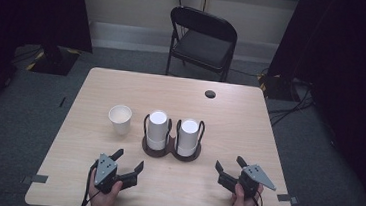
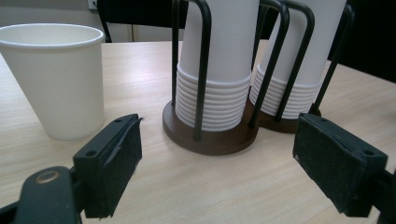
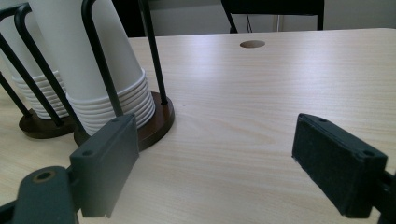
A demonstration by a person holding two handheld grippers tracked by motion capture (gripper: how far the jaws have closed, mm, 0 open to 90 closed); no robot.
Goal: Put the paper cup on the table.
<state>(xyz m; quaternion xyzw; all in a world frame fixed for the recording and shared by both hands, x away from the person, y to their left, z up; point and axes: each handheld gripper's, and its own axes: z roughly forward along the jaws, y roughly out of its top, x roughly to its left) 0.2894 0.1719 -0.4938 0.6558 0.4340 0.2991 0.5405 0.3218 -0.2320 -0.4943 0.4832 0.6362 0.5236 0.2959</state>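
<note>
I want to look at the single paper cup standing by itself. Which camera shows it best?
The left gripper view: the lone cup stands close and upright, left of the cup holder. The high view shows it small, open mouth up.

The pale wooden table carries a loose paper cup beside a two-stack cup holder.

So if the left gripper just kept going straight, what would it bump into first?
Probably the cup holder's dark round base, holding the stacked white cups. The left gripper is open and points right at it.
</note>
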